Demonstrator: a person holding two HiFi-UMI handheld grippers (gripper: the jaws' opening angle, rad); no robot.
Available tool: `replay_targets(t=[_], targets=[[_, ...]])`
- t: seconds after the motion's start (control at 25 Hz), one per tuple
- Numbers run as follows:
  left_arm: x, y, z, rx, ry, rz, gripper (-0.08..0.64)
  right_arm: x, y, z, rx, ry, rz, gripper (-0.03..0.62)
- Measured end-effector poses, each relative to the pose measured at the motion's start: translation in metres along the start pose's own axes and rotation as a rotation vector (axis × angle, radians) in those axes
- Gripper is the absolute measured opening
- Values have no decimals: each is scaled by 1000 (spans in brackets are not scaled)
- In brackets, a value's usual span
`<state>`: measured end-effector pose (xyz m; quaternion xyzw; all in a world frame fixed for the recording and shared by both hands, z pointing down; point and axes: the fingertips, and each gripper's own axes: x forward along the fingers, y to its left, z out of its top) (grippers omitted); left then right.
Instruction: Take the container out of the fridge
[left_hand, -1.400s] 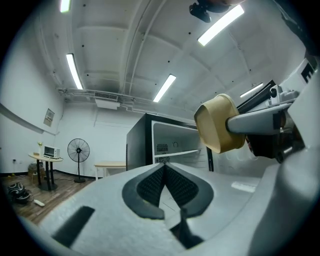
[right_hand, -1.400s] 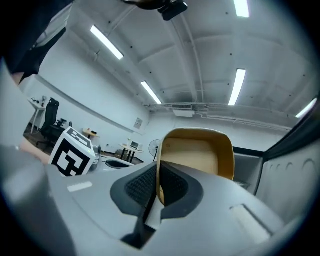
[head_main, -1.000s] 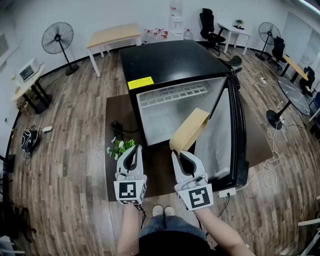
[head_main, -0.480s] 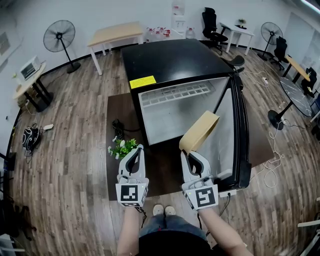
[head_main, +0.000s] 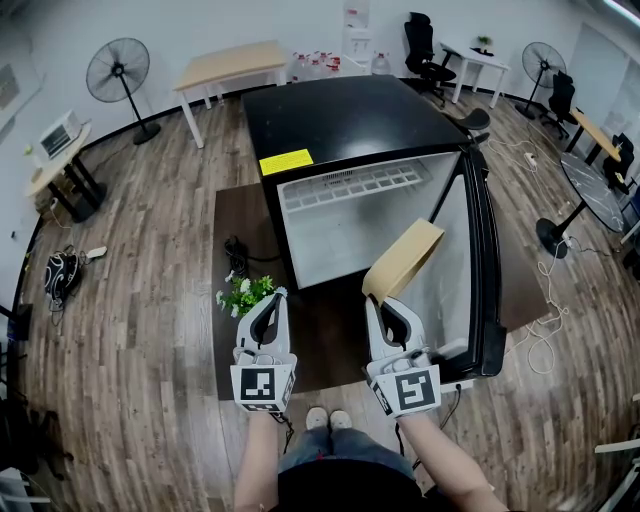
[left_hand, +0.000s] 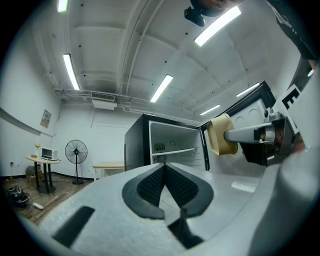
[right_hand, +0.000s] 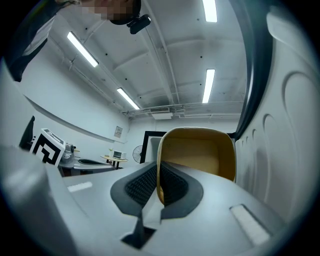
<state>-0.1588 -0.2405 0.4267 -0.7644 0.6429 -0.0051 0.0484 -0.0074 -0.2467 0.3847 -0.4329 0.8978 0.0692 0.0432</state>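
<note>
The tan, empty container (head_main: 404, 260) hangs in the air in front of the open black fridge (head_main: 345, 125), outside its white interior (head_main: 350, 235). My right gripper (head_main: 388, 303) is shut on the container's rim; in the right gripper view the wall of the container (right_hand: 197, 150) runs between the pads. My left gripper (head_main: 266, 301) is shut with nothing in it, level, to the left of the fridge opening. From the left gripper view the container (left_hand: 220, 135) shows at right, held beside the fridge door (left_hand: 250, 107).
The fridge door (head_main: 478, 270) stands open at right. A small green plant (head_main: 243, 294) sits on the dark mat (head_main: 232, 250) just ahead of my left gripper. A socket strip (head_main: 455, 384) and cables lie on the wooden floor at right. A fan (head_main: 116, 75) and tables stand farther off.
My right gripper has carried the container out and to the right, away from the fridge opening toward the door. The left gripper has stayed in place.
</note>
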Motion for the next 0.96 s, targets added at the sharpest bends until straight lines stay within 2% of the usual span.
replay_targets(t=[0.96], targets=[[3,0,3,0,-5,8,5,2,-14,-2,15,8,-14,18]])
